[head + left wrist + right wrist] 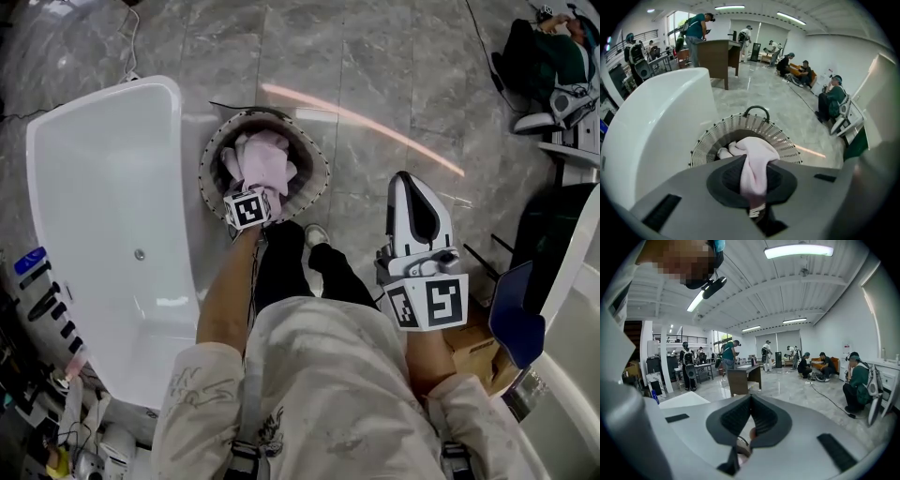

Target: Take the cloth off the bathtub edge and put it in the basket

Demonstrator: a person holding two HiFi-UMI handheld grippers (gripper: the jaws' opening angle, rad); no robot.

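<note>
The right gripper (751, 400) had its jaws pressed together with nothing between them, pointing toward a brown desk (743, 378). Left of the desk and nearer lay the white bathtub (680, 399) rim. A person (727, 355) stood just behind the desk. Well to its right, a seated person (856, 383) was by the wall.

Grey marble-patterned floor (375, 84) is being loaded as follows: a white bathtub (103, 187) is being carried at the left, and a round slatted basket (319, 183) is being supported just beside the tub's outer wall. A thin black cable (482, 47) is being trailed across the tiles well apart from the basket, a light shoe (316, 234) is being planted near the basket's rim, and a cardboard box (473, 352) is being borne at the right. Farther off, a brown desk (719, 56) is being carried by the same floor.
</note>
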